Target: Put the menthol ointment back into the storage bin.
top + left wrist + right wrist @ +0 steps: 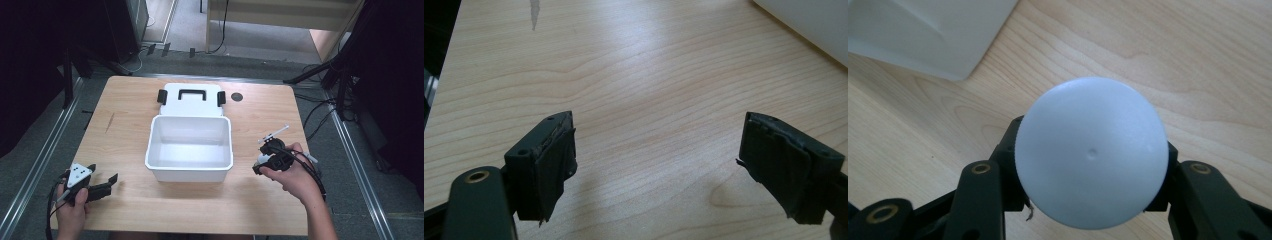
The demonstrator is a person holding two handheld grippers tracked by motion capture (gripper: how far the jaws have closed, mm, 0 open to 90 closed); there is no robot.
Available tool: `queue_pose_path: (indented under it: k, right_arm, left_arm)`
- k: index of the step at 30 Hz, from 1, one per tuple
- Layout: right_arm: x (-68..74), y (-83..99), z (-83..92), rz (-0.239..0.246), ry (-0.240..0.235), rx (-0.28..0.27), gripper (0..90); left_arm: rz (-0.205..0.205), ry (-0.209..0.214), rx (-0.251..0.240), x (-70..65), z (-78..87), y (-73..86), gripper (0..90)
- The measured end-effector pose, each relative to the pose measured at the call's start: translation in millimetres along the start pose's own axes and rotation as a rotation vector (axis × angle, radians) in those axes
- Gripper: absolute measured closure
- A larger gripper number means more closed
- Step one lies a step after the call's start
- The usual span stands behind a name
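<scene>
Your right gripper (1093,195) is clamping a white ball (1091,152) just right of the open, empty white box (190,162); depositing it likely remains. Your left gripper (659,165) is idling open, empty.

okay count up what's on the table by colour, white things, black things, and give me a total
White: 2, the open storage box with its lid folded back, and the round white object held in the right gripper.
Black: 3, the left gripper, the right gripper, and a small dark round spot by the lid.
Total: 5
</scene>
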State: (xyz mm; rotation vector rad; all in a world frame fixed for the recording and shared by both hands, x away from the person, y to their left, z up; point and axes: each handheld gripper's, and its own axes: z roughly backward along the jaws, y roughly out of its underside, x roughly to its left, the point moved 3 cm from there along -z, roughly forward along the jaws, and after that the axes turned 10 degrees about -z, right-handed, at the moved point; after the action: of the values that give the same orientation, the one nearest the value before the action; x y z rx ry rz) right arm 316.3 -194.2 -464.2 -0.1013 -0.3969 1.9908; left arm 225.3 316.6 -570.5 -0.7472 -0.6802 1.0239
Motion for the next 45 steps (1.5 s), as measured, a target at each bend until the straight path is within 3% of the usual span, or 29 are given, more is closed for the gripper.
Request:
queue_pose_path:
  k: [9,21,37,45]
  right_arm:
    - [6.3,-16.8,28.4,0.016,-0.007,-0.013,51.6]
    - [19.9,-34.9,48.5,0.060,-0.013,0.005,51.6]
    - [43.6,-57.6,64.8,0.114,-0.020,-0.014,51.6]
    - [60.0,-67.2,60.2,0.147,-0.031,-0.018,51.6]
  left_arm:
    - [0.000,0.001,0.000,0.0,0.1,0.0,16.0]
    - [0.001,0.003,-0.003,0.4,0.3,0.1,16.0]
    - [0.005,0.004,-0.006,0.7,0.2,0.0,16.1]
    - [0.005,0.006,-0.004,0.8,0.0,0.0,16.1]
